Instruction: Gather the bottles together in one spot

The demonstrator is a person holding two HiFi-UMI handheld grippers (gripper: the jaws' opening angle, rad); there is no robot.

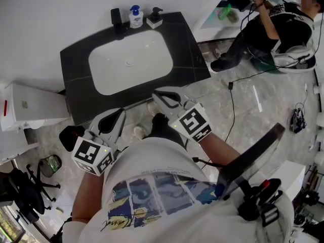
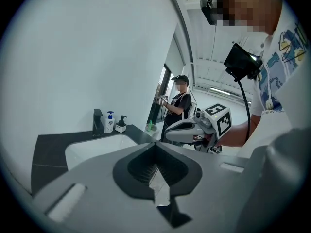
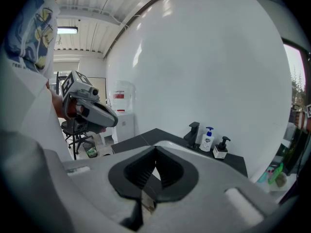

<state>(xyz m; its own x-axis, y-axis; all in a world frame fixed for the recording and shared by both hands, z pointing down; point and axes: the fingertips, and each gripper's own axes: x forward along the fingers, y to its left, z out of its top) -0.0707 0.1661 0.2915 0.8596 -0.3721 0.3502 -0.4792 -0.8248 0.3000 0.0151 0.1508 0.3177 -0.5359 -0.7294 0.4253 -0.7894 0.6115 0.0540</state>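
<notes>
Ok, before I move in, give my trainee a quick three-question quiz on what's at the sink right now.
1. True or false: the left gripper holds a bottle.
2. Of the white pump bottle and the square bottle, which stands next to the faucet?
3. Fill in: both bottles stand on the black counter, behind the ____.
Key: 1 false, its jaws are shut on nothing. 2 the white pump bottle. 3 sink.

L gripper [image 1: 117,114], R gripper [image 1: 161,95] closed, empty
</notes>
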